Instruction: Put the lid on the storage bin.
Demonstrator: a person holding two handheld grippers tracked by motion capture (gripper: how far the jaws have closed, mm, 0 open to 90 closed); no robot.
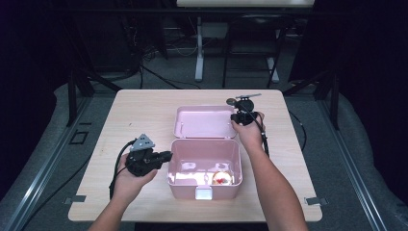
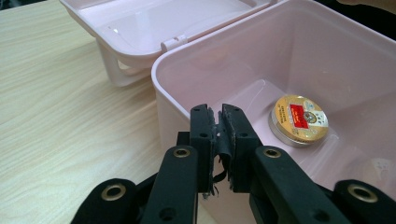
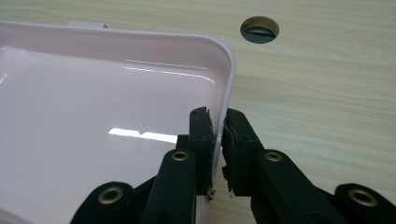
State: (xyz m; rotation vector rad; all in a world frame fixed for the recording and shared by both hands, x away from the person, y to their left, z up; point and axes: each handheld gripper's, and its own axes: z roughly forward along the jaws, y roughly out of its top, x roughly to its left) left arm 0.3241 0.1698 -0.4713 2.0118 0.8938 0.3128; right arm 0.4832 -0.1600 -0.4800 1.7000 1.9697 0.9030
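Right claw (image 3: pixel 217 130) astride lid (image 3: pixel 93 116) rim.

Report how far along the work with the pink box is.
Done: the pink plastic box stands open on the wooden table, and a round gold-topped tin lies on its floor. In hand: the right gripper pinches the edge of the flipped-back pink lid; the left gripper, jaws together and empty, waits at the box's rim. Left, probably: swinging the lid over and latching it.
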